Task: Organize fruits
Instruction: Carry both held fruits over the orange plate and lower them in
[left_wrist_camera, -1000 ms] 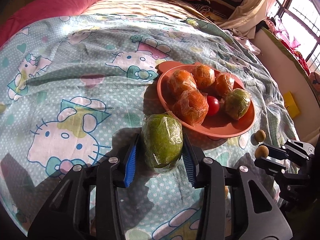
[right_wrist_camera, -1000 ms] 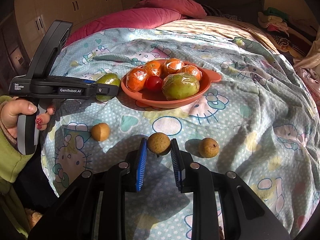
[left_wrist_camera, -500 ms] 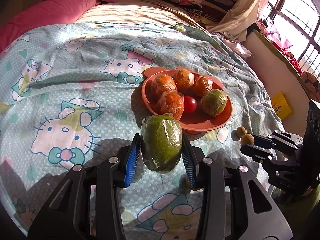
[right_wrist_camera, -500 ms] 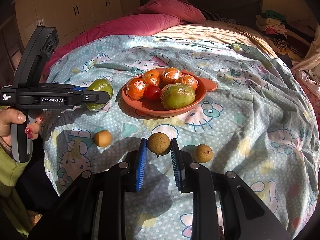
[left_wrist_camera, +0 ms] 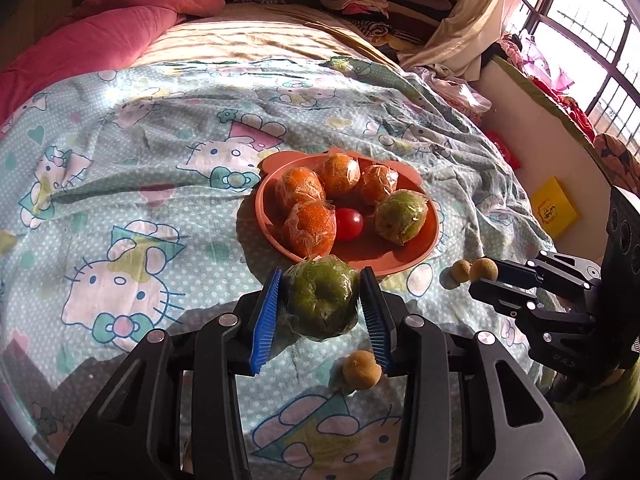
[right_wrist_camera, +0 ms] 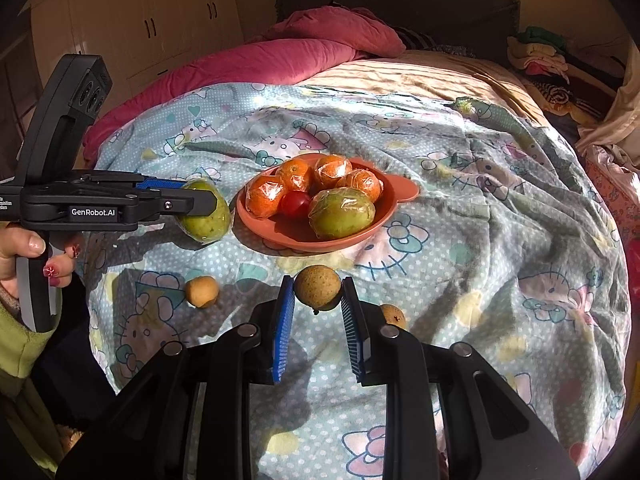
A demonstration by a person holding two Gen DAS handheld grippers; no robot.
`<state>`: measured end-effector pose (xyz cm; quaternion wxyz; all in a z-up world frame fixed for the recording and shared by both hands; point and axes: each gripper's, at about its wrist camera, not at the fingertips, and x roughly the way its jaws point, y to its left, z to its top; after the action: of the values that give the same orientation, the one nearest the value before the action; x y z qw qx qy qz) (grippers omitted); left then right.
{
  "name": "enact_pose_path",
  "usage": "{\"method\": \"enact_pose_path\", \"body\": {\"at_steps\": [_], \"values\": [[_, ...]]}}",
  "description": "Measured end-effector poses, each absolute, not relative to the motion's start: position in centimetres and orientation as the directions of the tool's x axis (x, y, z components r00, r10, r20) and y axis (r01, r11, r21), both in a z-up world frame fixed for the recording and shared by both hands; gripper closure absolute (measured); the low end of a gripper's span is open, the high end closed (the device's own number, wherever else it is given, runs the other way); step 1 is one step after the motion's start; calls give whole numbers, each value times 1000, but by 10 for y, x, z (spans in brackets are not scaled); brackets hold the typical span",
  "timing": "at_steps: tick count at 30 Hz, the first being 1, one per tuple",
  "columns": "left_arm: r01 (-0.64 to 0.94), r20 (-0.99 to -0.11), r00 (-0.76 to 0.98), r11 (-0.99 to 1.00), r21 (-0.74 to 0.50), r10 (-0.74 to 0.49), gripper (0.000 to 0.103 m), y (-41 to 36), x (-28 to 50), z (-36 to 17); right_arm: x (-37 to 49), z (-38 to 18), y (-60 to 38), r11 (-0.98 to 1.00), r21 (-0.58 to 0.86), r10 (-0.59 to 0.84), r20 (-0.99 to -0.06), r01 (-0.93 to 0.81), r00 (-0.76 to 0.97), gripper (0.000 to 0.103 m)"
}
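My left gripper (left_wrist_camera: pixel 320 304) is shut on a plastic-wrapped green fruit (left_wrist_camera: pixel 322 300), held off the bedsheet just in front of the orange plate (left_wrist_camera: pixel 384 254). That same green fruit (right_wrist_camera: pixel 206 216) shows left of the plate (right_wrist_camera: pixel 320 240) in the right wrist view. The plate holds several wrapped oranges (left_wrist_camera: pixel 310 226), a small red tomato (left_wrist_camera: pixel 348 223) and another wrapped green fruit (left_wrist_camera: pixel 400 218). My right gripper (right_wrist_camera: pixel 317 292) is shut on a small round brown fruit (right_wrist_camera: pixel 317 287), lifted over the sheet.
Two more small brown fruits (right_wrist_camera: pixel 202 291) (right_wrist_camera: pixel 393 315) lie on the cartoon-print sheet (right_wrist_camera: pixel 480 240) near me. A pink duvet (right_wrist_camera: pixel 260 64) and folded clothes (right_wrist_camera: pixel 536 52) lie at the far end. A hand (right_wrist_camera: pixel 28 246) holds the left gripper's handle.
The left gripper has lifted the green fruit off the sheet, and the plate now looks farther below. The right gripper keeps its hold on the brown fruit, raised slightly.
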<state>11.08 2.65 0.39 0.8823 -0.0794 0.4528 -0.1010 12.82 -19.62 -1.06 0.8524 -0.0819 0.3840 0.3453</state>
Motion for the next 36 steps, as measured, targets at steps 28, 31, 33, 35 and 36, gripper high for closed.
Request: {"method": "enact_pose_path", "body": {"at_steps": [28, 31, 33, 35, 36], "values": [[158, -782, 551, 957, -244, -291, 72, -1, 146, 14, 162, 15, -197, 752, 119, 535, -684, -648, 495, 80], [163, -784, 546, 956, -245, -294, 72, -4, 147, 11, 171, 18, -194, 752, 110, 532, -682, -649, 501, 80], [162, -786, 545, 956, -245, -293, 72, -5, 148, 9, 177, 19, -193, 755, 108, 530, -681, -647, 505, 80], [162, -786, 544, 956, -245, -293, 72, -6, 149, 7, 183, 20, -193, 755, 108, 530, -681, -646, 506, 80], [162, -787, 543, 956, -245, -294, 72, -6, 150, 7, 186, 20, -192, 756, 107, 529, -681, -646, 506, 80]]}}
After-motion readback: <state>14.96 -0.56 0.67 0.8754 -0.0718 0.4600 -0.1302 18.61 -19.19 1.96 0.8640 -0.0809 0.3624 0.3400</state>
